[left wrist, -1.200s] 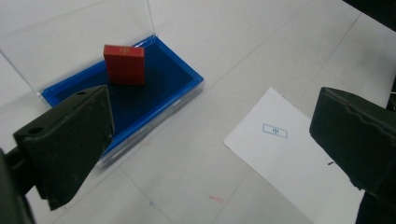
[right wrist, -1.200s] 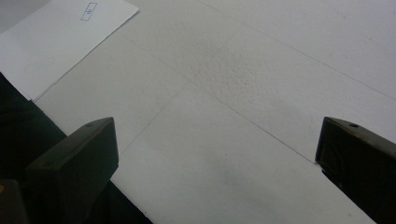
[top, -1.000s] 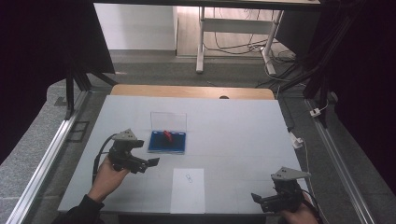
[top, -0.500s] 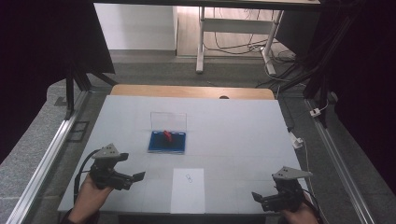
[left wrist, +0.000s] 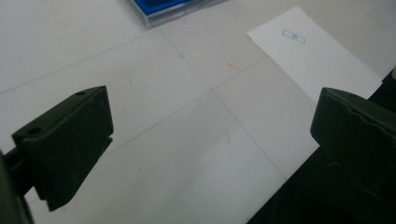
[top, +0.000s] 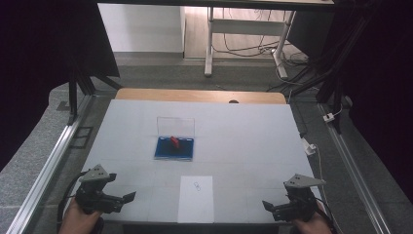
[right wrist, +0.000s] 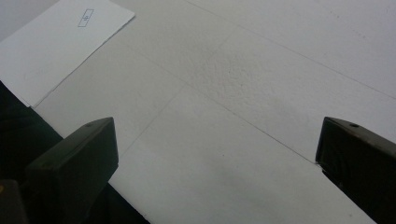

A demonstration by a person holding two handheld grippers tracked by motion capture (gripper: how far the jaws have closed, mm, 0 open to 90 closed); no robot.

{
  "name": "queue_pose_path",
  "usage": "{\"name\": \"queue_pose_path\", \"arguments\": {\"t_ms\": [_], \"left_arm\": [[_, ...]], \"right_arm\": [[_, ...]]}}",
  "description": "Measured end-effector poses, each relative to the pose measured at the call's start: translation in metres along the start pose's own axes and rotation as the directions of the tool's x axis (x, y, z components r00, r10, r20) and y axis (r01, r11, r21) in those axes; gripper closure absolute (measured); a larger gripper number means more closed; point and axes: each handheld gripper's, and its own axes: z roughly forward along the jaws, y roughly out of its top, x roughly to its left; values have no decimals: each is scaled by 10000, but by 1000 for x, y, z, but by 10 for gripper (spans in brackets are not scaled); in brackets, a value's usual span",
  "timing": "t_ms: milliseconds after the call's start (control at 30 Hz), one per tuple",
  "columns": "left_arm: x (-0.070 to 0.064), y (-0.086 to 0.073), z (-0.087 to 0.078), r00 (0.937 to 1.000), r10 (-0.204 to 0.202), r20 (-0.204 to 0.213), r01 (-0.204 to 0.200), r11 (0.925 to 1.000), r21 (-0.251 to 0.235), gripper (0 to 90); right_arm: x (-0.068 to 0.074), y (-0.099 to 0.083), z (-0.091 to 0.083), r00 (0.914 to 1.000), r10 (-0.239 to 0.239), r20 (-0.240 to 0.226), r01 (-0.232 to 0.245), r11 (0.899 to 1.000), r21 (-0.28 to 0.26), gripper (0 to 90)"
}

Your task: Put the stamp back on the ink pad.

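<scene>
High view: the left gripper (top: 127, 197) sits lower left and the right gripper (top: 268, 205) lower right, both with jaws wide open and empty. The blue case (top: 174, 147) with a red thing (top: 174, 141) lies mid-frame on the worktop (top: 253, 141), above the paper sheet (top: 196, 199).

Left gripper view: the case's corner (left wrist: 168, 7) peeks in at the top, the paper (left wrist: 317, 60) upper right.

Right gripper view: the paper (right wrist: 56, 46) lies upper left.

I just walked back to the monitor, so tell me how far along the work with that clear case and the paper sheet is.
Looks done: the clear case stands open, lid upright, a red piece on its blue insert. In hand: nothing; the left gripper and right gripper sit open and empty at the near table edge. Left: the paper sheet bears only its printed mark, so any move of the piece seems still to come.
</scene>
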Motion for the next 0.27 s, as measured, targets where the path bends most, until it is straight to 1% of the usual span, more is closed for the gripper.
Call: {"name": "queue_pose_path", "arguments": {"t_ms": [67, 100, 200, 267], "left_arm": [[-2, -1, -1, 9992, 171, -356, -165, 9997, 169, 0], [-3, -1, 0, 9987, 243, -447, -229, 9992, 321, 0], [-4, -1, 2, 9983, 345, -479, -322, 9983, 482, 0], [-3, 0, 2, 9989, 233, -414, -214, 9987, 468, 0]], "right_arm": [[0, 0, 0, 10000, -27, 7, 27, 10000, 11, 0], [0, 0, 0, 10000, -36, 13, 36, 10000, 25, 0], [0, 0, 0, 10000, 6, 31, -6, 10000, -1, 0], [0, 0, 0, 10000, -40, 74, 39, 10000, 35, 0]]}}
